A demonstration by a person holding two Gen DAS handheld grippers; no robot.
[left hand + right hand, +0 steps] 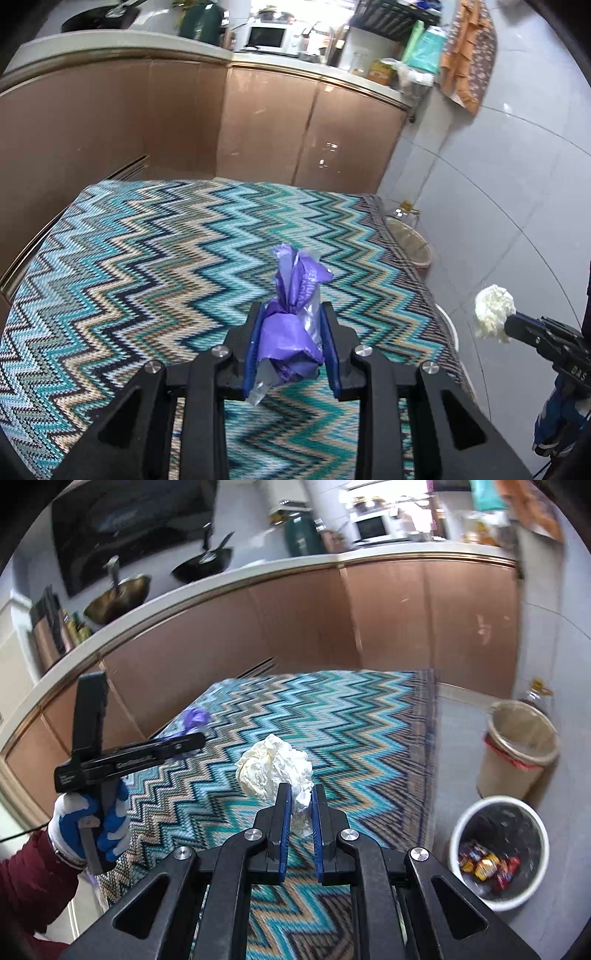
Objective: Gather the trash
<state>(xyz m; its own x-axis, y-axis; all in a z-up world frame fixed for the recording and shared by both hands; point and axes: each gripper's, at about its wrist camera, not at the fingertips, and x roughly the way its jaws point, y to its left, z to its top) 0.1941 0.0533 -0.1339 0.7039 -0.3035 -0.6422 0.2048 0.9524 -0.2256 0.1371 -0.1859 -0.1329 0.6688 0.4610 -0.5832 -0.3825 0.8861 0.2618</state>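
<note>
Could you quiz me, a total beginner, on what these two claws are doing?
1. True or false: the left claw is clamped on a purple wrapper.
2. What does the right claw hold? A) a spoon B) a crumpled white tissue C) nothing
3. Fill in: the white bin beside the zigzag cloth already contains colourful ____.

Key: 1 true; 2 B; 3 wrappers.
</note>
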